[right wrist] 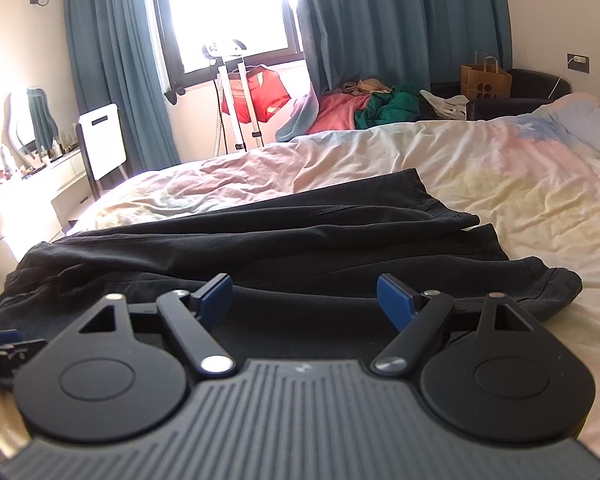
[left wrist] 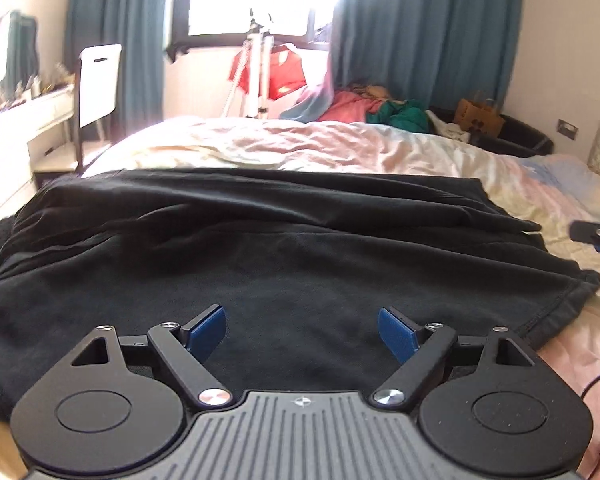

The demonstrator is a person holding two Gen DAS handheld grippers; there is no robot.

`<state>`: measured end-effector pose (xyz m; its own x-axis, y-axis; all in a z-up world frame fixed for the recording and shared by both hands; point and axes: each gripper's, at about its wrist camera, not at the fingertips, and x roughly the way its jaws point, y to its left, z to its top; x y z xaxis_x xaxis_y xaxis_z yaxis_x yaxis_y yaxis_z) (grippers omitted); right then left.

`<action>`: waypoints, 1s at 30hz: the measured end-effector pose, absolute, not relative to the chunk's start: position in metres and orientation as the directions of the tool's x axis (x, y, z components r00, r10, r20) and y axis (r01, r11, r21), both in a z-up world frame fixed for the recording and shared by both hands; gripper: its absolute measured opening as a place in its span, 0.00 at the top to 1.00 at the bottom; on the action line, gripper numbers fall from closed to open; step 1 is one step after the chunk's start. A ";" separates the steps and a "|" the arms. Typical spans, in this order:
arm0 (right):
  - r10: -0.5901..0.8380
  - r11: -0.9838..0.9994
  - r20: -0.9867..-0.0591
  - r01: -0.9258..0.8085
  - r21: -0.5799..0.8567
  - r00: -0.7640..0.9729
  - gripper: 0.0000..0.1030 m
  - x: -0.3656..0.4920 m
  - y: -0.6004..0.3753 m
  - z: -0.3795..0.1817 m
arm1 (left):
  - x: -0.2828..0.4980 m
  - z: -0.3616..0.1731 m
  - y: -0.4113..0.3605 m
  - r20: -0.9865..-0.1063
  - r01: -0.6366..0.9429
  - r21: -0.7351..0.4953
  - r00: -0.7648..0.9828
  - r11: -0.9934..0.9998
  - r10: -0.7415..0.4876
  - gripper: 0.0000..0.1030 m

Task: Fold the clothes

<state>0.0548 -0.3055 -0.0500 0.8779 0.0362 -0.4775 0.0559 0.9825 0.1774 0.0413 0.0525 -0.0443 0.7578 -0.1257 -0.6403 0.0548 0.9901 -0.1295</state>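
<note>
While the bed (right wrist: 480,168) with its pale, rumpled cover fills most of both views, we see the black garment (left wrist: 260,248) spread across its near side, lying in long soft ridges that run left to right. Its far edge looks doubled over itself in layers, and a hemmed corner (left wrist: 560,296) lies at the right, on the cover. Whether that layering is a fold already made or only how the cloth fell, we cannot tell, so the scene fits either a garment laid out for folding or one partly folded.

We judge the cloth to be light, limp and matte, probably a knit: it will drape and sag from any hold, it will not slip much, and it will not be harmed by a firm pinch. The stitched hems and the corners look like the sound places to take hold, one corner to each hand, so the edge lifts straight.

Our left gripper (left wrist: 300,334) hangs low over the near part of the garment, jaws spread wide and pinching nothing; whether the pads (left wrist: 208,332) brush the cloth we cannot tell. Our right gripper (right wrist: 302,304) sits likewise, jaws wide apart and empty, near the right-hand hem.
</note>
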 end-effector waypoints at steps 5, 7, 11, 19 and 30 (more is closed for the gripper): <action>0.035 0.979 -0.493 0.071 0.193 0.869 0.21 0.059 -0.308 -0.053 | 0.052 -0.043 0.153 -0.760 -0.257 -0.260 0.649 0.931 -0.032 0.17; 0.022 0.976 -0.506 0.091 0.197 0.862 0.21 0.062 -0.310 -0.056 | 0.049 -0.051 0.198 -0.825 -0.422 -0.317 0.564 0.850 -0.028 0.17; 0.007 0.972 -0.518 0.116 0.205 0.855 0.21 0.065 -0.313 -0.058 | 0.032 -0.063 0.263 -0.860 -0.634 -0.458 0.493 0.623 -0.131 0.17; -0.009 0.933 -0.530 0.198 0.301 0.848 0.21 0.068 -0.343 -0.061 | 0.007 -0.068 0.301 -0.881 -0.739 -0.431 0.469 0.518 -0.063 0.17; -0.103 0.686 -0.580 0.480 0.546 0.808 0.20 0.063 -0.457 -0.089 | 0.010 -0.077 0.313 -0.728 -0.620 -0.579 0.685 0.529 0.006 0.19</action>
<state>0.0634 -0.4572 -0.0885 0.8078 -0.1030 -0.5804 0.4801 0.6864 0.5463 0.0102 0.3127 -0.0767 0.6853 0.0059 -0.7283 -0.6201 0.5291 -0.5792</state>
